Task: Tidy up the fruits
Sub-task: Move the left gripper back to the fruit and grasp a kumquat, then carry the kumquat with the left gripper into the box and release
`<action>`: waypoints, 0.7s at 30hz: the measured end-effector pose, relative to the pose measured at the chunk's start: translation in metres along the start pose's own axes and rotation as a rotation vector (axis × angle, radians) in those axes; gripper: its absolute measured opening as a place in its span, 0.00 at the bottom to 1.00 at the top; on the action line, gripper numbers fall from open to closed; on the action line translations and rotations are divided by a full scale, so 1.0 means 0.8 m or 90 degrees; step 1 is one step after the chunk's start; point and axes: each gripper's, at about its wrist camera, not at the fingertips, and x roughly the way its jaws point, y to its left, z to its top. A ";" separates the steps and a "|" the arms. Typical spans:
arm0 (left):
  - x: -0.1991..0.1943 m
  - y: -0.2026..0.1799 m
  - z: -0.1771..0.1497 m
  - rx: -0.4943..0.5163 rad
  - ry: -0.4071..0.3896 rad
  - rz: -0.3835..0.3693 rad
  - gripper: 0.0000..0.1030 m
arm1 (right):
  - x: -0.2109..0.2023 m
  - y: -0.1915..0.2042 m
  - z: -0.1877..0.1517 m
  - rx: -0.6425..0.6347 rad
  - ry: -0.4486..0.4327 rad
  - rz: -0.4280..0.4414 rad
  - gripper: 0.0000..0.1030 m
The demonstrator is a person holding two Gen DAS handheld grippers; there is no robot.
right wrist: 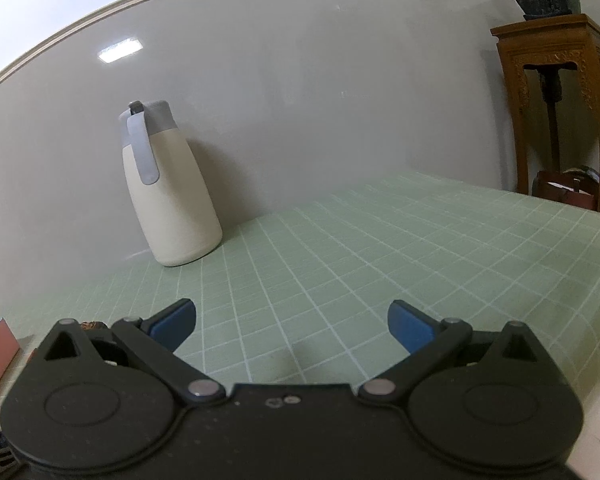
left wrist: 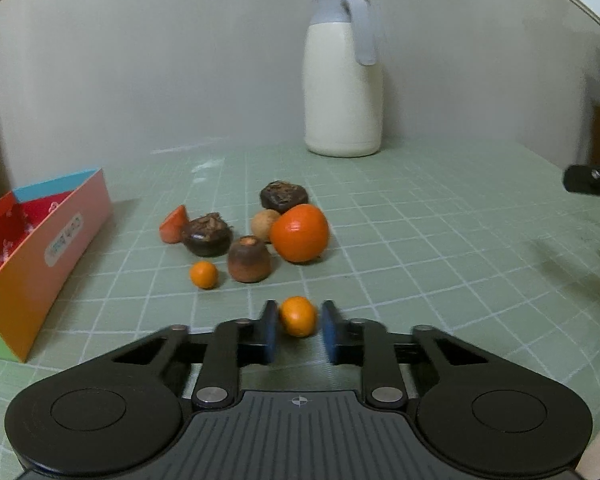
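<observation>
Straddled small orange (left wrist: 297, 316) with left gripper (left wrist: 298, 330), narrow, pads not quite touching; needed gentle, centred squeeze. Right gripper (right wrist: 292, 326) wide, empty.

I see my left gripper (left wrist: 298, 330) low over the pale green gridded mat (left wrist: 420, 240), its blue pads either side of a small round orange kumquat (left wrist: 297, 316); contact is unclear. Beyond the kumquat lie a large orange tangerine (left wrist: 299, 233), a second small kumquat (left wrist: 204, 275) and dark brown water chestnuts (left wrist: 207, 234). Left of the tangerine stands a colourful paper box (left wrist: 40, 256); behind the tangerine, a cream thermos jug (left wrist: 342, 80).
</observation>
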 end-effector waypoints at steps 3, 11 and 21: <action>-0.002 -0.003 -0.001 0.009 -0.005 0.005 0.20 | 0.001 0.002 0.001 -0.004 -0.003 -0.004 1.00; -0.012 0.007 0.004 0.004 -0.030 0.009 0.20 | 0.000 0.004 -0.001 -0.005 -0.001 0.003 1.00; -0.048 0.072 0.027 0.009 -0.114 0.134 0.20 | 0.003 0.034 -0.003 -0.021 0.008 0.040 1.00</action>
